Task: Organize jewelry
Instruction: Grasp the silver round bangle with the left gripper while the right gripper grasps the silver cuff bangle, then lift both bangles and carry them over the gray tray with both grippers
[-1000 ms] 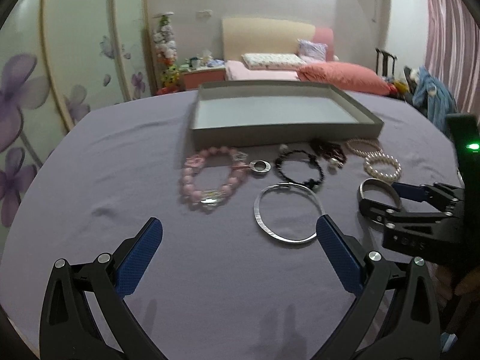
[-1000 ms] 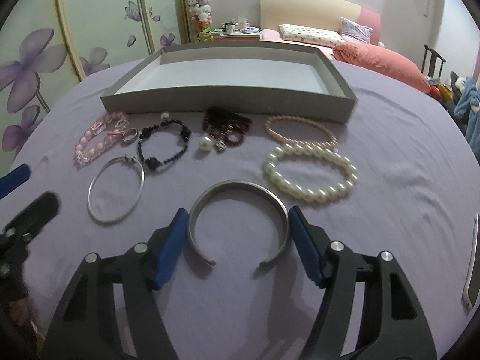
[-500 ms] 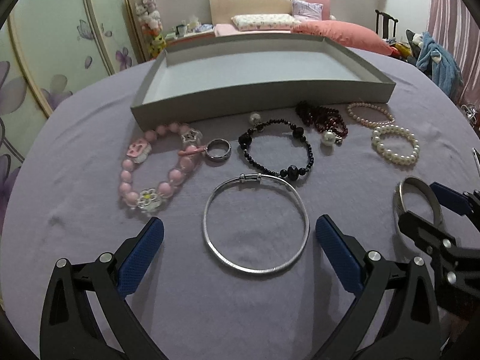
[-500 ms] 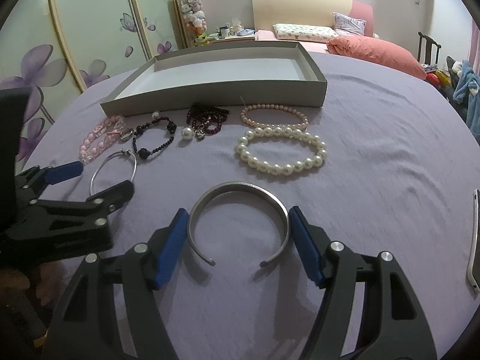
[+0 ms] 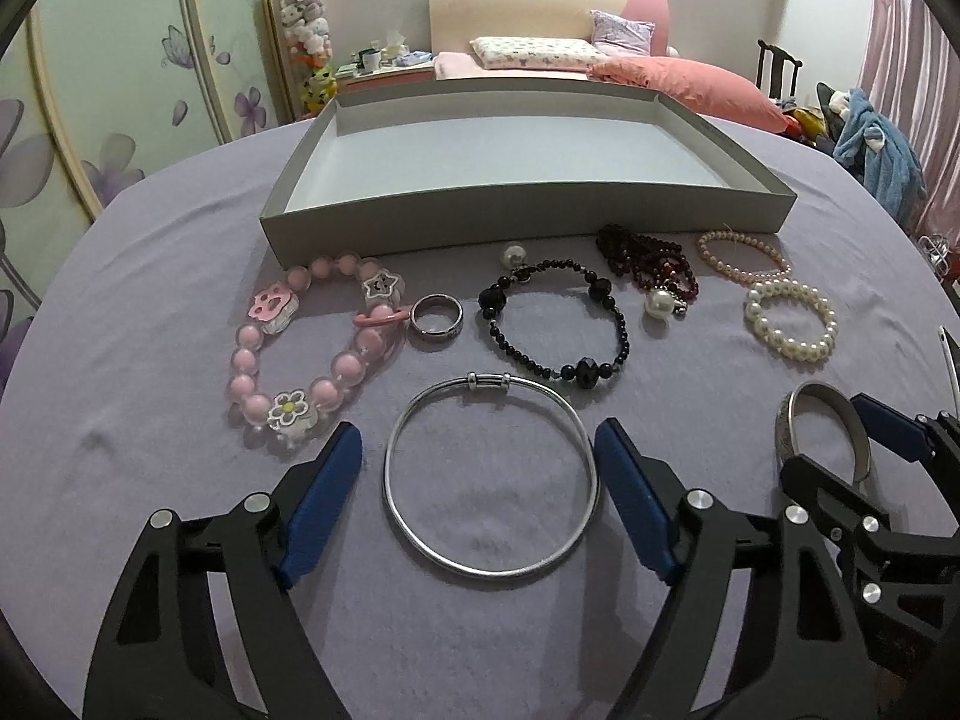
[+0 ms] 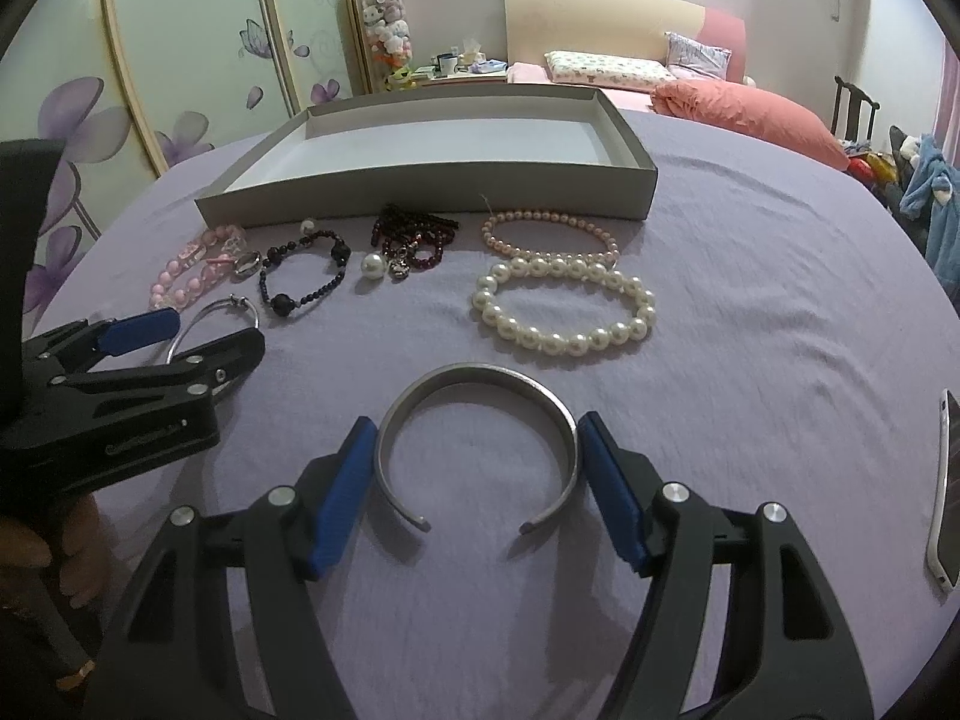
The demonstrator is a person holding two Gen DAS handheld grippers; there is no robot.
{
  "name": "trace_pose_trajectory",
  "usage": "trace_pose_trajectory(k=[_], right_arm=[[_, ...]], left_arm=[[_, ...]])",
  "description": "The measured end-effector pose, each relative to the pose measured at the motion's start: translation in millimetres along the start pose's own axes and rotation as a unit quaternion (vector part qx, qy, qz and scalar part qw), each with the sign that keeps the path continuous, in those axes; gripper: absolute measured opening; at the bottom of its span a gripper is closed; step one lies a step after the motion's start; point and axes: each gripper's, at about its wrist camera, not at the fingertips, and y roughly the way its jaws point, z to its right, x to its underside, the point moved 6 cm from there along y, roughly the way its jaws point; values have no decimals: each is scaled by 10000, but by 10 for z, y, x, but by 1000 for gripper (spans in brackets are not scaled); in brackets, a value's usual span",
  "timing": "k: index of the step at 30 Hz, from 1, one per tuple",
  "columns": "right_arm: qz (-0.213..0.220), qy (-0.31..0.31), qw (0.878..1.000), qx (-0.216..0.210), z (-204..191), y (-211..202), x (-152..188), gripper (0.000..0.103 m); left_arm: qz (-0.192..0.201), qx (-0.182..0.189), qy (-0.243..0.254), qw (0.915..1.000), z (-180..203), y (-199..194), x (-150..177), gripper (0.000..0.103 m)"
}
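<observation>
My left gripper is open, its blue pads close on either side of a thin silver bangle lying on the purple cloth. My right gripper is open around a flat silver cuff; the pads stand close to the cuff's sides. Beyond lie a pink bead bracelet, a silver ring, a black bead bracelet, dark red beads and two pearl bracelets. An empty grey tray stands behind them.
A white phone lies at the right edge of the table. A bed, chair and wardrobe doors stand beyond the round table.
My left gripper moved forward and down until the silver bangle lies between its pads, and its jaws narrowed. My right gripper's jaws narrowed a little around the cuff.
</observation>
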Motion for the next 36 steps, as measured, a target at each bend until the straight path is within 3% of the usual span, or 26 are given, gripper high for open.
trace_pose_trajectory(k=[8,10,11,22,30,36], right_arm=[[-23,-104,9999,95,-31,38,-11,69],[-19,-147,9998,161,-40,47,-6,67],[-16,-138,9998,150,-37,47,-7,67],[239,189,9995,-69,17,-40,-17,66],[1030,191,9944,-136,-109,-336,-196,66],[1936,63,9811,33,-229,-642,-398,66]], left_arm=[[2,5,-4,10000,-5,-1,8,80],[20,20,-6,10000,-3,-14,11,75],[48,4,0,10000,-2,-23,7,71],[205,191,-166,9995,-154,-156,83,70],[981,106,-314,9946,-296,-506,-11,70],[1878,-240,-296,9815,-349,-860,-188,70]])
